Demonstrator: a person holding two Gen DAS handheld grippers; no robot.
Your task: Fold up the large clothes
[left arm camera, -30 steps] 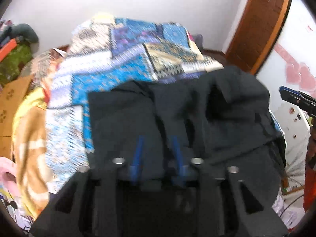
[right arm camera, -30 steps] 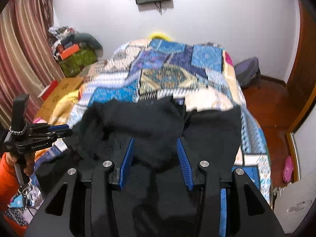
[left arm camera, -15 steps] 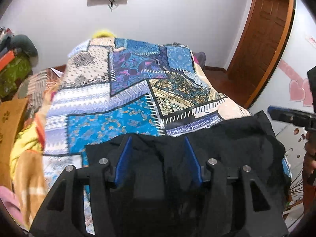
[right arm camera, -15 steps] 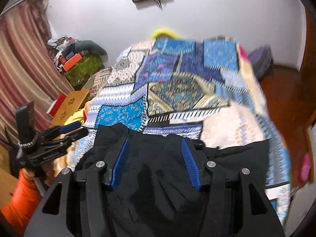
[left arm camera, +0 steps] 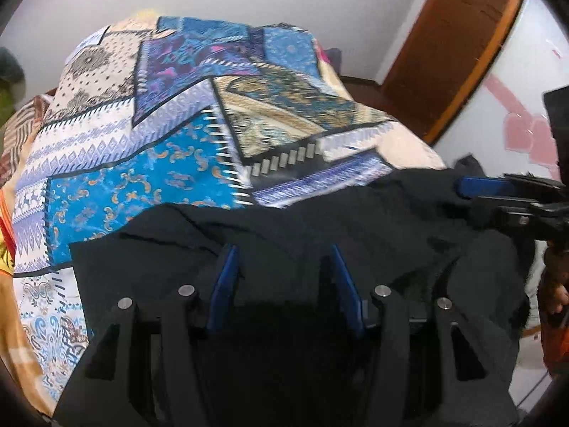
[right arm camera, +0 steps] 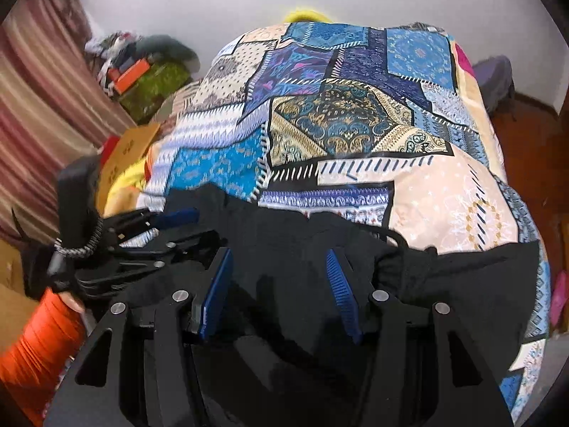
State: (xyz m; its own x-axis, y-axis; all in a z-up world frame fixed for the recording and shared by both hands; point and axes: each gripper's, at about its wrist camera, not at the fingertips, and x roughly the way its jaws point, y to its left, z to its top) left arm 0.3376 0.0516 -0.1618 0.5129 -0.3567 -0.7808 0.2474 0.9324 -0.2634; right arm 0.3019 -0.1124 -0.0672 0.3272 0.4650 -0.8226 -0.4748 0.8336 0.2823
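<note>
A large black garment [left arm camera: 355, 220] lies bunched on the near end of the bed; it also shows in the right wrist view [right arm camera: 462, 277]. My left gripper [left arm camera: 282, 259] is open, its blue pads spread wide low over the cloth. My right gripper [right arm camera: 279, 261] is open too, just above the garment's middle folds. Each gripper shows in the other's view: the right one at the garment's right edge [left arm camera: 498, 192], the left one at its left edge [right arm camera: 156, 227]. Neither holds cloth.
The bed carries a blue, purple and cream patchwork cover [left arm camera: 177, 124] [right arm camera: 355, 106]. A wooden door [left arm camera: 455, 42] is at the right. Striped curtains [right arm camera: 39, 99], boxes and a clothes pile [right arm camera: 142, 67] are at the left. A wall is behind the bed.
The garment has come back toward the near end of the bed, baring more of the cover. The left gripper opened wide. Both grippers have dropped closer to the cloth.
</note>
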